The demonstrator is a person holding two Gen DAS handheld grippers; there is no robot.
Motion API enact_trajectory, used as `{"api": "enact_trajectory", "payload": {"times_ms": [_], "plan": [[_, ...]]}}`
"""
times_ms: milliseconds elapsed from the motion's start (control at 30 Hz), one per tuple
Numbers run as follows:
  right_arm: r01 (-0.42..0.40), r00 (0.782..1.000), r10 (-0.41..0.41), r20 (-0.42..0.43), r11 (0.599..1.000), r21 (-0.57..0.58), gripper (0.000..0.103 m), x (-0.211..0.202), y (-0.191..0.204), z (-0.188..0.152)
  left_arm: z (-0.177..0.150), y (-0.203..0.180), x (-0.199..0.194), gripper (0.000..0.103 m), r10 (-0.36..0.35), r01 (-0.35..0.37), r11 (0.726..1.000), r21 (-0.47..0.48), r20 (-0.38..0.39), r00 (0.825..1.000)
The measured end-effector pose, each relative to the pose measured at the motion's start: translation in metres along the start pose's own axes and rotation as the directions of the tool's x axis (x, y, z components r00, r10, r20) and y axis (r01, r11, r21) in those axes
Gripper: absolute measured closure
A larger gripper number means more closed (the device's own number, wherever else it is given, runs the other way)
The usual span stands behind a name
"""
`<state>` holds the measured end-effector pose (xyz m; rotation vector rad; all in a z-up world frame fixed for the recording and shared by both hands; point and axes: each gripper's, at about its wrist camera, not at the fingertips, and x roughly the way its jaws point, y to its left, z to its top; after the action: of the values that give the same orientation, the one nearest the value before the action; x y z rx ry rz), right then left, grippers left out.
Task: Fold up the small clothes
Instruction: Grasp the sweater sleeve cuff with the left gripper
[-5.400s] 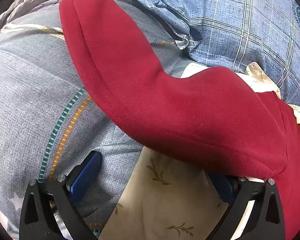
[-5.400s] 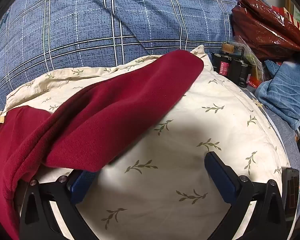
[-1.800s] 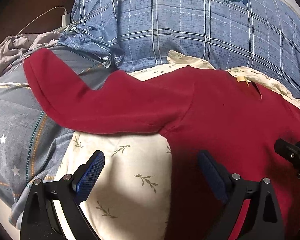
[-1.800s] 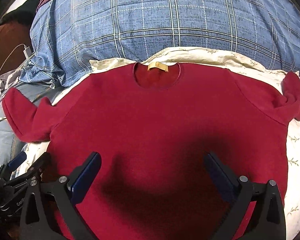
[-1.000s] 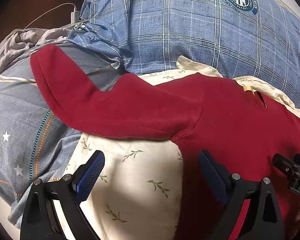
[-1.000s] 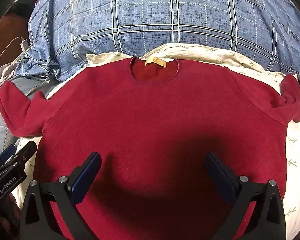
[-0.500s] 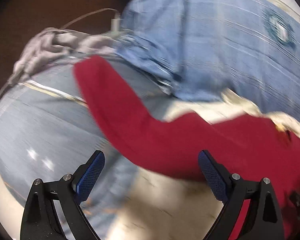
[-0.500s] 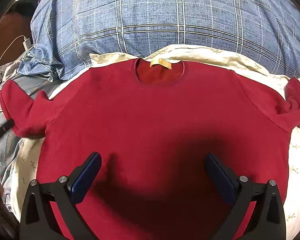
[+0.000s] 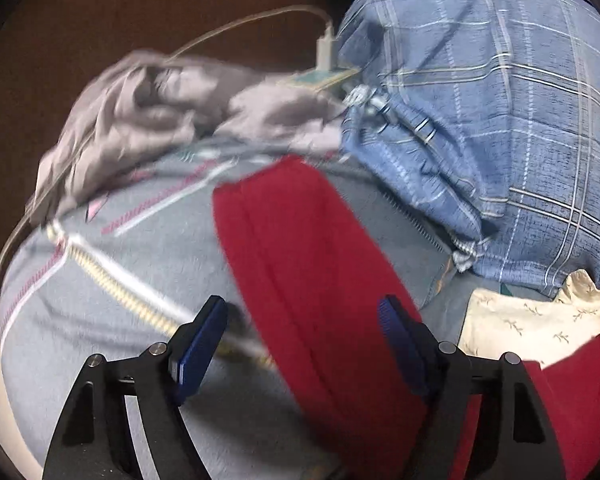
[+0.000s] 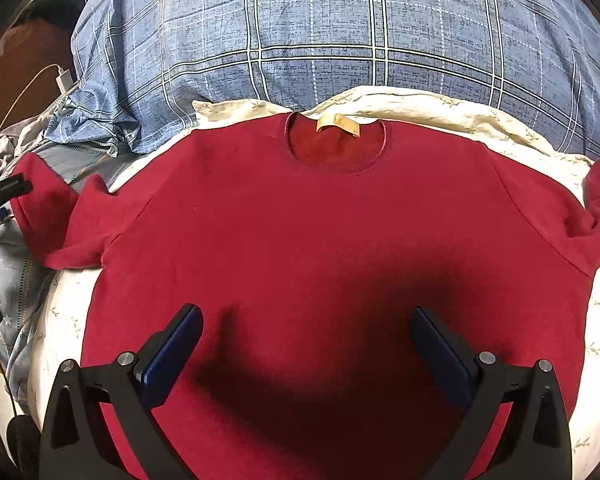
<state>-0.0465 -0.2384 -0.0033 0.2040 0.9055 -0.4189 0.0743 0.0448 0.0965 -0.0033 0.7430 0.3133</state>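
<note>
A dark red long-sleeved top (image 10: 324,240) lies flat on a cream leaf-print pillow (image 10: 420,104), neck and yellow label (image 10: 337,124) at the far side. My right gripper (image 10: 306,344) is open above the top's lower middle, holding nothing. Its left sleeve (image 9: 300,264) stretches over a grey patterned quilt (image 9: 120,272). My left gripper (image 9: 302,338) is open, its jaws either side of that sleeve just short of the cuff. The left gripper also shows in the right wrist view (image 10: 4,192) by the cuff. The right sleeve (image 10: 596,216) is bunched at the pillow's right edge.
A blue plaid duvet (image 10: 340,28) is piled behind the pillow. A crumpled grey cloth (image 9: 148,116) and a white charger with cable (image 9: 324,46) lie at the far left by a brown surface (image 9: 100,20).
My left gripper has swung left off the top's body and come down over the left sleeve; its jaws have narrowed a little. The right gripper has barely moved.
</note>
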Motion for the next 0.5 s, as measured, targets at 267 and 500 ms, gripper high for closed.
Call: {"api": "enact_trajectory", "payload": {"times_ms": [267,500], "plan": [[0.004,1.0,-0.004,-0.01,1.0,0.002,0.0,0.002,-0.001,0.0,0.0,0.0,0.02,0.092,-0.016,0.016,0.998,0.053,0.007,1.0],[0.008,1.0,-0.008,-0.004,1.0,0.01,0.0,-0.003,-0.004,0.0,0.0,-0.004,-0.015,0.094,-0.153,0.152,0.987,0.055,0.028,0.988]]}}
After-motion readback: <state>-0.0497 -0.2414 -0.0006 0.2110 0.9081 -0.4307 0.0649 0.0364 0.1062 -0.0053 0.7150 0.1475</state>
